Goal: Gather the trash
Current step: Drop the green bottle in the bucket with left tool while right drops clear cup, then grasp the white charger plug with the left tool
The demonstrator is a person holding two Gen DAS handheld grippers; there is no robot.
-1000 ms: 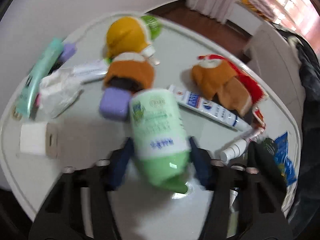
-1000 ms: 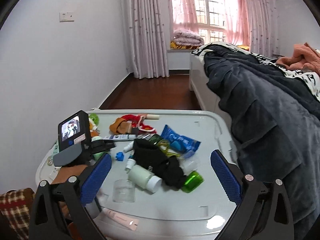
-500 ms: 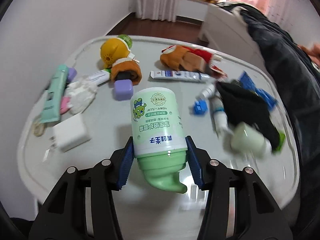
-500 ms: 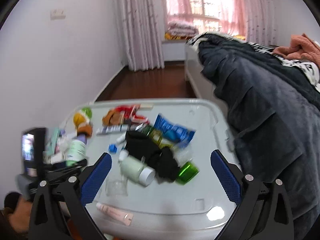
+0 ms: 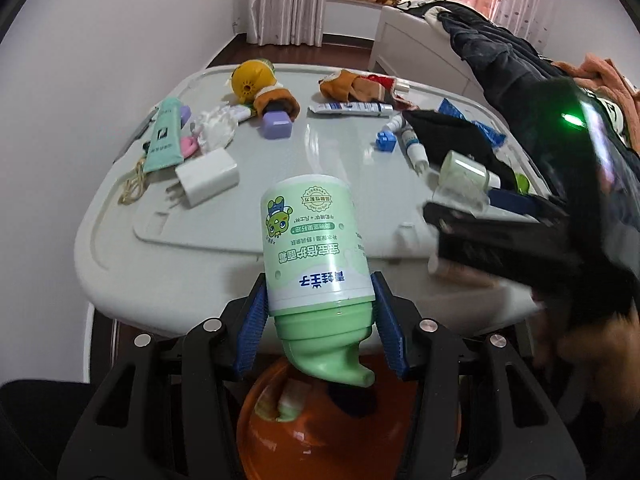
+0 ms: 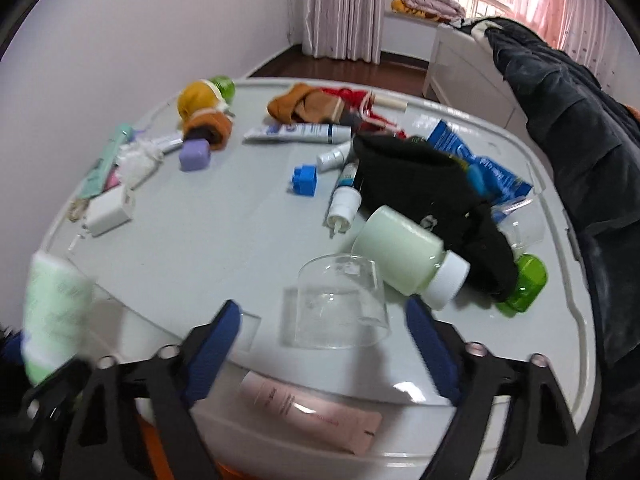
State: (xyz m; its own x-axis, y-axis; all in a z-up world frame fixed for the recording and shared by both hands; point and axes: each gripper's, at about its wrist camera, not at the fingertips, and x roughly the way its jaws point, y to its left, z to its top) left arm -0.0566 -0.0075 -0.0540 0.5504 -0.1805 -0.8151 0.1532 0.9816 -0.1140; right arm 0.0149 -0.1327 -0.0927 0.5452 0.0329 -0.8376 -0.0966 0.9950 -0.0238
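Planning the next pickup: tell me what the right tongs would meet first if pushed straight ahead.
Probably the clear plastic cup, lying on the table between the open right tongs. Just behind it lies the pale green bottle. Depth is uncertain.

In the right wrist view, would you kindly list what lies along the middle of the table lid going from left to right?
White charger → purple cube → blue toy block → small white spray bottle → black cloth → blue wrapper.
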